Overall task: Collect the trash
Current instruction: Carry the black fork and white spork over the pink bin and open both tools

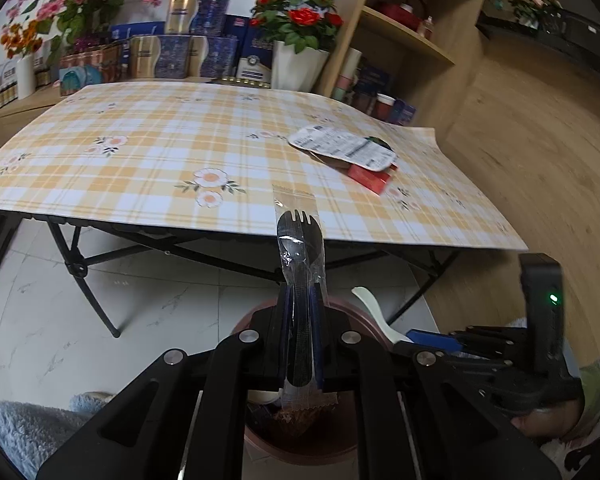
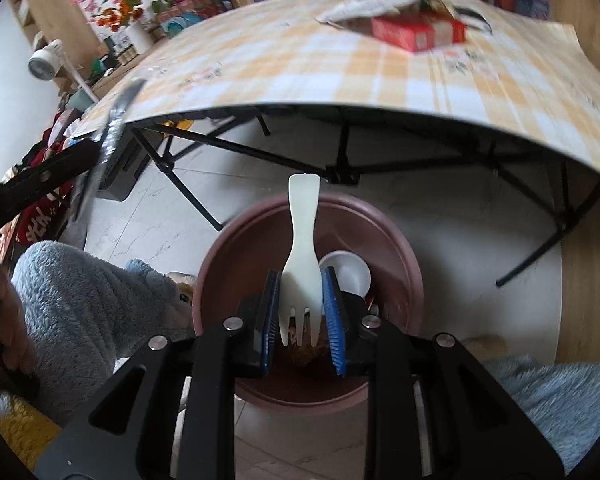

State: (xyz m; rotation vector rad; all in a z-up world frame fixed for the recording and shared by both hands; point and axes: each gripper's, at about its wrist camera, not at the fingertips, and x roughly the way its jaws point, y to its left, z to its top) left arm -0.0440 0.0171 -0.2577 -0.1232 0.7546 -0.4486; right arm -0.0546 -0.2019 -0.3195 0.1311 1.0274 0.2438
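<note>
My left gripper [image 1: 302, 292] is shut on a black fork in a clear wrapper [image 1: 300, 236], which sticks out past the fingertips over the table's near edge. Under it stands a brown round bin [image 1: 256, 312] on the floor. My right gripper [image 2: 300, 276] is shut on a white plastic fork [image 2: 302, 216], tines toward the camera and handle pointing away, directly above the bin [image 2: 400, 248]. A white cup [image 2: 350, 276] lies inside the bin. The right gripper [image 1: 420, 340] also shows beside the left one. The left gripper [image 2: 96, 148] appears blurred at that view's left.
A folding table with a yellow plaid cloth [image 1: 160, 152] stands behind the bin. On its right part lie a red box [image 1: 370, 178] and a white labelled packet [image 1: 340, 146]. Flower pots, boxes and a wooden shelf [image 1: 400, 32] line the back. Blue fluffy fabric [image 2: 80, 300] flanks the bin.
</note>
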